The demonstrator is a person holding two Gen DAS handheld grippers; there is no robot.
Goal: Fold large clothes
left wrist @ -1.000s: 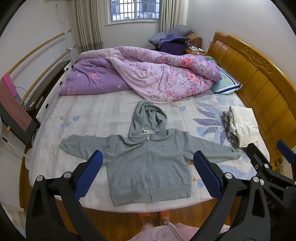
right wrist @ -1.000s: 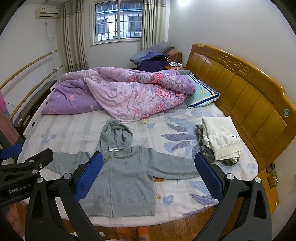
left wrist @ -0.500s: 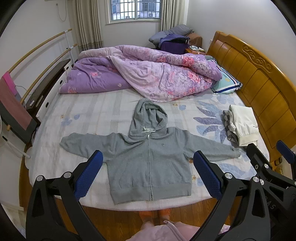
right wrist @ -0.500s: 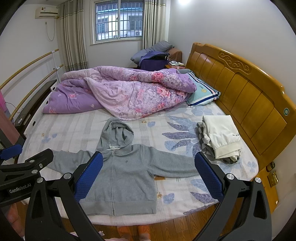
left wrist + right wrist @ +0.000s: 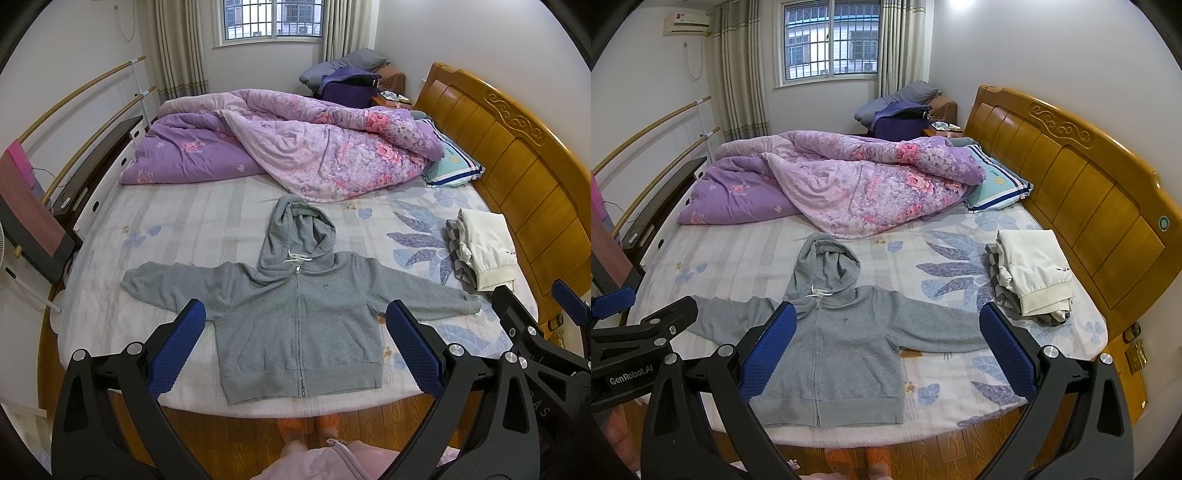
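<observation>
Grey zip hoodie spread flat, face up, near edge of bed; folding not begun.

Grey cotton zip-front hoodie (image 5: 295, 317) lies on the pale floral bedsheet (image 5: 192, 229), hem at the near edge, hood pointing far toward the rumpled purple floral quilt (image 5: 295, 147). Zip closed, both sleeves stretched straight out left and right, so the widest span runs left-right; body axis runs near-far. No fold visible in sleeves, hood or body: judged all folds remain. Stack of folded white and grey clothes (image 5: 480, 251) sits at the right by the wooden headboard (image 5: 517, 166), likely finished pieces. Left gripper (image 5: 291, 347) and right gripper (image 5: 886, 350) hover above the near edge, jaws wide apart, holding nothing, clear of the cloth.
</observation>
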